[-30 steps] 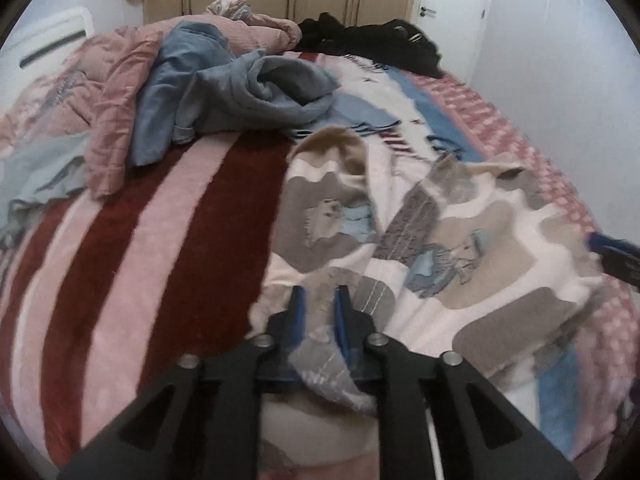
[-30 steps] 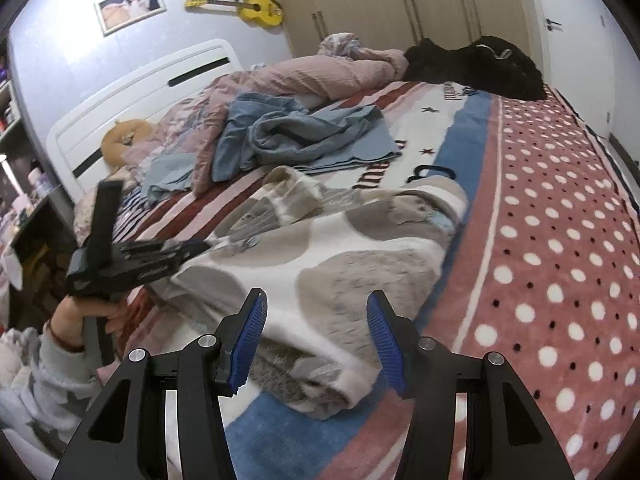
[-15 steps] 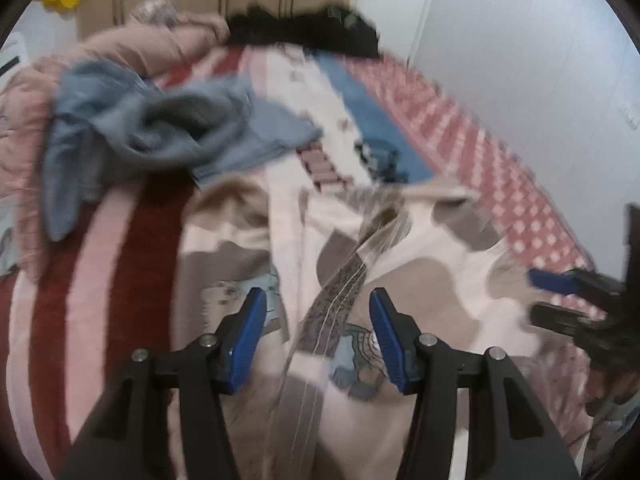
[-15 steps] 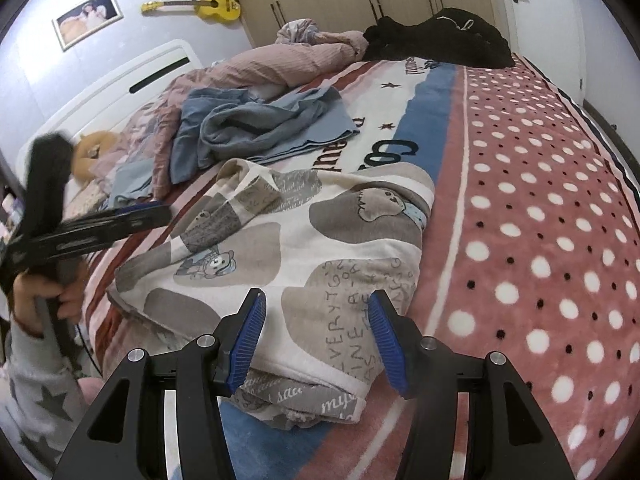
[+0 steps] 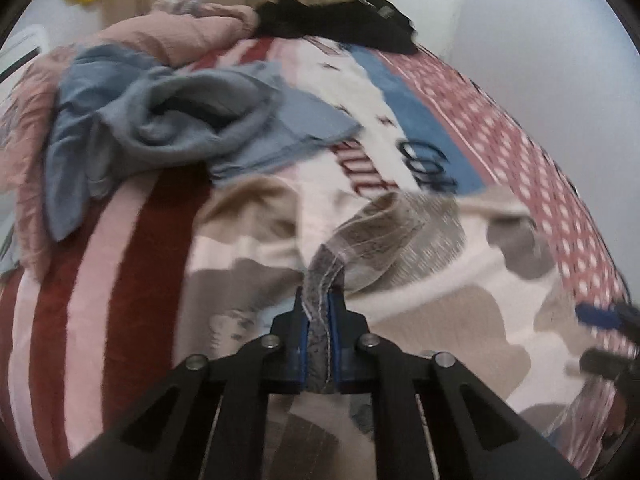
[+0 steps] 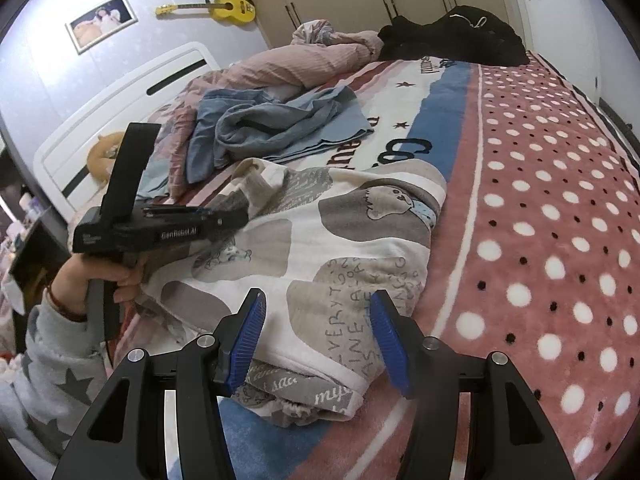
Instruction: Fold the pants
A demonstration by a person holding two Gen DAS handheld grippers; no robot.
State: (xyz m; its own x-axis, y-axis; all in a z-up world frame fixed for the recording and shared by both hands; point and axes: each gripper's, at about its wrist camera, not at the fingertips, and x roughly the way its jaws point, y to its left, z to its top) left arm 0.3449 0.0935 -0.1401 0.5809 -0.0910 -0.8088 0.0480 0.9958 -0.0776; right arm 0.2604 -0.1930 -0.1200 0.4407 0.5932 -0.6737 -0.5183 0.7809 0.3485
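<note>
The left gripper (image 5: 319,312) has its jaws clamped together on a grey, stitched fold of the patterned pants (image 5: 400,232), with the cloth rising in a ridge just ahead of the blue pads. From the right wrist view the same left gripper (image 6: 224,218) is held by the person's left hand (image 6: 108,276), its tip buried in the pants' far-left edge. The right gripper (image 6: 318,340) has its jaws wide apart, hovering over the near end of the pants (image 6: 340,248), one blue pad to each side of the grey patch with lettering; whether the pads touch the cloth cannot be told.

The pants, cream with grey and tan patches and bear drawings, lie roughly folded on the bed's blanket (image 6: 560,200), across the striped and blue parts and beside the pink dotted part. Beyond them lies a crumpled blue-grey garment (image 6: 276,128), then a pink quilt (image 6: 304,64) and a black garment (image 6: 456,36) near the wardrobe doors. A yellow guitar (image 6: 224,8) and a framed photo (image 6: 102,22) hang on the wall above the white headboard (image 6: 120,108).
</note>
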